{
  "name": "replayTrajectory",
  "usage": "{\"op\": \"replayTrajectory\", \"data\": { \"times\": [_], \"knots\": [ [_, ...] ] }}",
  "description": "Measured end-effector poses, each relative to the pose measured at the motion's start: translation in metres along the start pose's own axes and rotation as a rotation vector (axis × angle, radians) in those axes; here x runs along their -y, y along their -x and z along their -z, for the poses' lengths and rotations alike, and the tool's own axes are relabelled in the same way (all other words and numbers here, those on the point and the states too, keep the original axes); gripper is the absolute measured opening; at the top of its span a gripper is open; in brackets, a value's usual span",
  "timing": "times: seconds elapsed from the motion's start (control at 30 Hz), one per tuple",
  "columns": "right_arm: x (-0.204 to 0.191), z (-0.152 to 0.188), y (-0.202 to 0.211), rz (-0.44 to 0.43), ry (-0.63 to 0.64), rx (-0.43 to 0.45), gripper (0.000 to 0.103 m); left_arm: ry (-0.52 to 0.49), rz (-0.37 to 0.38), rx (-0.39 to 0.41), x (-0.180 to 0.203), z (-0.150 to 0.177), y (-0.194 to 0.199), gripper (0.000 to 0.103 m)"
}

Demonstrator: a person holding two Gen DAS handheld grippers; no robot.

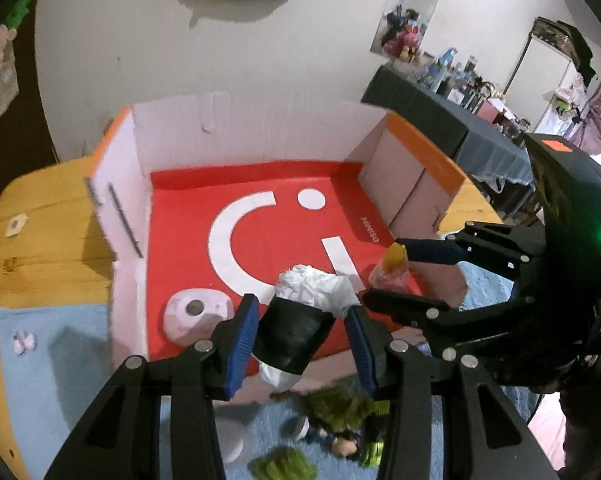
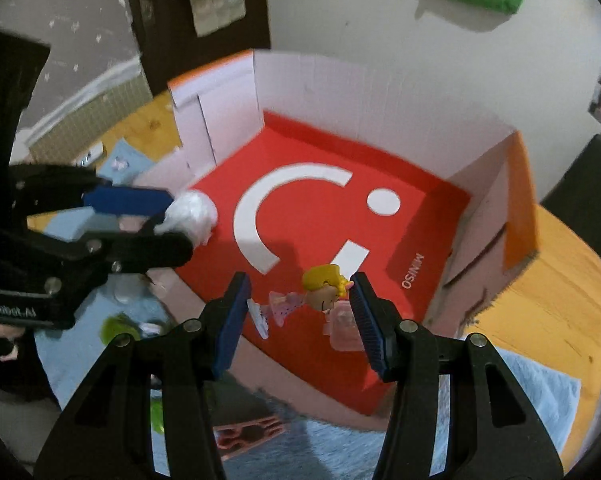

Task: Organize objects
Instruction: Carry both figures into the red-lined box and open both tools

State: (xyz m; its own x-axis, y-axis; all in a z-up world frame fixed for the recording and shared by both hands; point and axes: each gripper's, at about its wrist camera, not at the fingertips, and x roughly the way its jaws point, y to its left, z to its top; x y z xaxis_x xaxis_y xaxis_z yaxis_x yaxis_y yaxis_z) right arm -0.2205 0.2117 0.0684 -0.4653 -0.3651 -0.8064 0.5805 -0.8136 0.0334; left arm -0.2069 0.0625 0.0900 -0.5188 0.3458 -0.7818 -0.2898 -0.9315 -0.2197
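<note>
My left gripper point(image 1: 300, 344) is shut on a black roll point(image 1: 296, 332) stuffed with crumpled white wrap and holds it above the near edge of the open box point(image 1: 172, 140). The box has white walls, orange rims and a red floor with a white smiley mark. My right gripper point(image 2: 300, 312) is shut on a small figurine point(image 2: 320, 290) with yellow hair and a pink dress, lying sideways between the pads over the box's near side. In each view the other gripper shows too: the right gripper point(image 1: 386, 276) with the figurine, the left gripper point(image 2: 180, 222) with the white wrap. A pink round object point(image 1: 196, 316) lies on the box floor.
The box stands on a wooden table point(image 1: 40, 216) with a light blue towel point(image 1: 60, 344) in front of it. Green toys and a small figure point(image 1: 340, 432) lie on the towel below my left gripper. A tiny pink item point(image 1: 22, 342) sits at the left, and an orange-pink piece point(image 2: 248, 432) near the front.
</note>
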Motion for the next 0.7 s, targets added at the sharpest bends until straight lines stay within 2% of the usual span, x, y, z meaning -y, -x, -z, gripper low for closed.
{"op": "replayTrajectory", "data": {
  "times": [0.07, 0.3, 0.5, 0.7],
  "knots": [
    [0.003, 0.000, -0.008, -0.030, 0.008, -0.042, 0.050, 0.005, 0.009, -0.042, -0.002, -0.004, -0.012, 0.046],
    [-0.004, -0.003, -0.025, -0.036, 0.104, -0.119, 0.050, 0.025, 0.025, -0.158, -0.008, -0.011, -0.045, 0.046],
    [-0.008, -0.008, -0.039, -0.046, 0.170, -0.185, 0.050, 0.020, 0.013, -0.194, -0.009, -0.014, -0.057, 0.046],
    [-0.008, -0.008, -0.050, -0.050, 0.183, -0.224, 0.050, 0.020, 0.015, -0.229, -0.010, -0.016, -0.065, 0.046]
  ]
}}
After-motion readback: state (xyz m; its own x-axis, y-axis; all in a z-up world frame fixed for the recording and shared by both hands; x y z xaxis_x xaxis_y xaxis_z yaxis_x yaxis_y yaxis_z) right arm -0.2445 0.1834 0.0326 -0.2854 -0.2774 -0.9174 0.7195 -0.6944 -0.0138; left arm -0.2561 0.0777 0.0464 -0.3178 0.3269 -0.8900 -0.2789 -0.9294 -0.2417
